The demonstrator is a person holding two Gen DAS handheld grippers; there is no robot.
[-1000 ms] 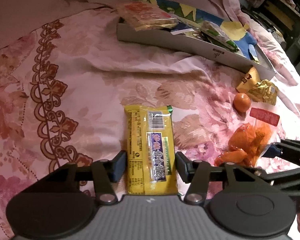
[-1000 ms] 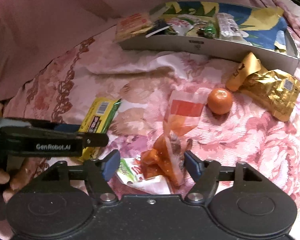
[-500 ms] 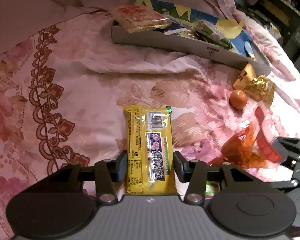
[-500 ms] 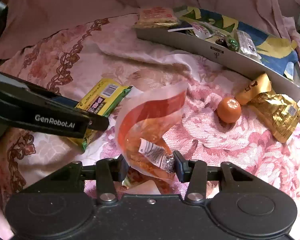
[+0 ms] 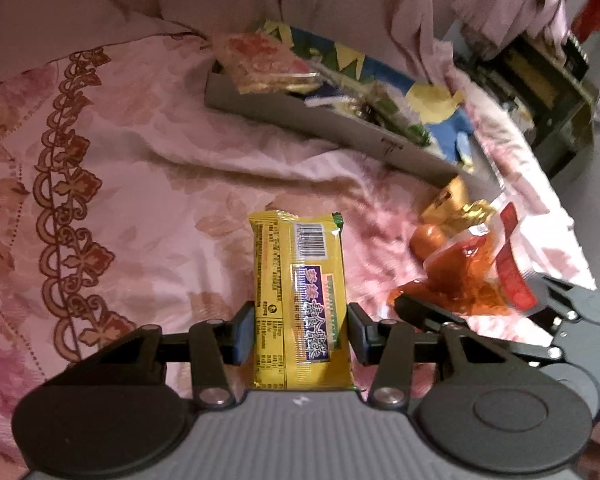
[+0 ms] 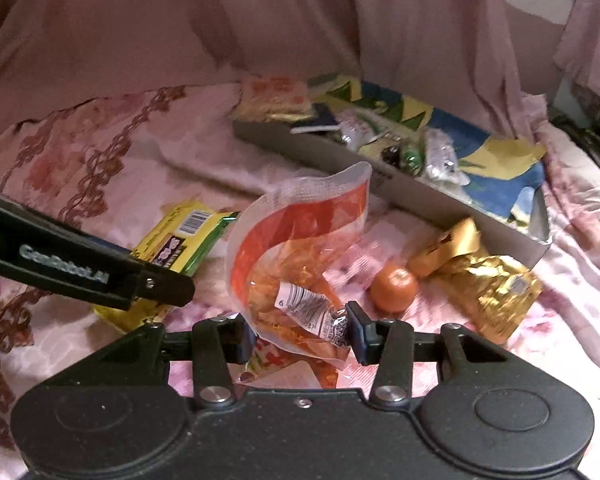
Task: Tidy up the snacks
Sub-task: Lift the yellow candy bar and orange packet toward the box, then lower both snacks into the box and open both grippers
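Observation:
My left gripper (image 5: 300,330) is shut on a yellow snack packet (image 5: 298,284) and holds it above the pink floral bedspread (image 5: 120,168). My right gripper (image 6: 300,334) is shut on a clear bag of orange snacks (image 6: 296,256) with a red band, lifted off the bed. That bag also shows at the right of the left wrist view (image 5: 472,276). The yellow packet shows at the left of the right wrist view (image 6: 180,240). A long grey box (image 6: 400,184) holding several snacks lies behind both.
An orange fruit (image 6: 394,288) and a gold foil packet (image 6: 484,284) lie on the bed in front of the box's right end. A small white and green wrapper (image 6: 272,360) lies under my right gripper. Dark furniture (image 5: 540,92) stands at the far right.
My right gripper has shut on the orange snack bag and lifted it off the bed. My left gripper has raised the yellow packet and both views have tilted up.

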